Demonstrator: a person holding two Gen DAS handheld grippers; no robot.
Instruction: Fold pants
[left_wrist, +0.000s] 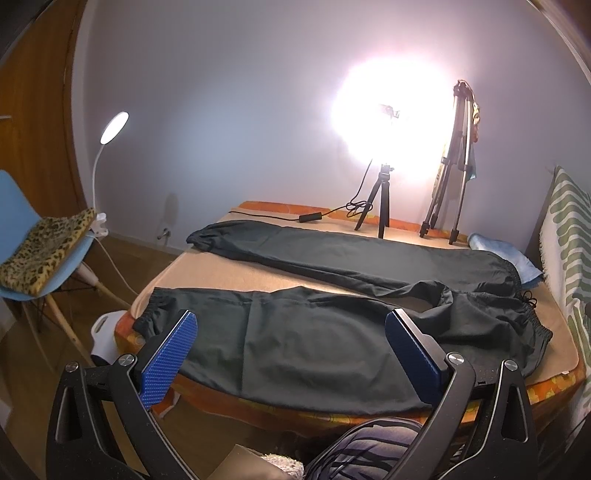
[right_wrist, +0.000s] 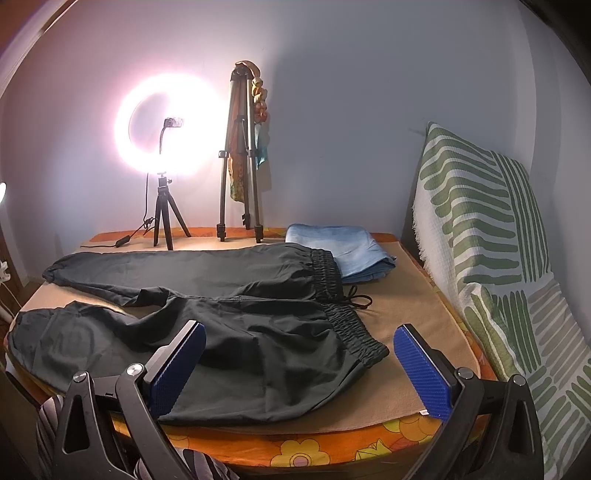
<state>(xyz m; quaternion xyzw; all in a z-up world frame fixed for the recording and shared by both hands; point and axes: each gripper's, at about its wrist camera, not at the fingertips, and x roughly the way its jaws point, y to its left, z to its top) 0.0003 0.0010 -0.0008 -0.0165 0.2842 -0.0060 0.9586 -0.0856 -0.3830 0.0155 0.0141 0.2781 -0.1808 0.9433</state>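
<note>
- Sitting at 9 o'clock in the left wrist view is a light blue plastic chair (left_wrist: 16, 214) with a spotted leopard-print cloth (left_wrist: 44, 251) lying on its seat.
- Just beside the chair, a thin white bendy lamp (left_wrist: 114, 123) is lit.
- The dark, thin, long pants (left_wrist: 295, 343) lie flat on a tan blanket (left_wrist: 229, 273) that covers the bed with the orange flower sheet (right_wrist: 314, 448).
- The two legs are spread apart, with the cuffs toward 9 o'clock and the stretchy waistband (right_wrist: 347, 317) toward 3 o'clock.
- The near leg hangs a little over the bed's front edge.
- The left gripper (left_wrist: 291, 354), with blue bumpy pads (left_wrist: 168, 363), is spread wide at 6 o'clock, above the near leg, and holds nothing.
- A bright round ring light (right_wrist: 166, 125) on a small black stand glows at 12 o'clock by the wall.
- A tall folded metal tripod (right_wrist: 240, 155) stands just beside it, with a colourful cloth hanging on it.
- A folded pale blue towel (right_wrist: 343, 247) lies at the far side, touching the waistband.
- The right gripper (right_wrist: 299, 373) is also spread wide at 6 o'clock, near the waistband's front corner, and holds nothing.
- A white cover with green stripes (right_wrist: 491, 236) leans up at 3 o'clock beside the bed.
</note>
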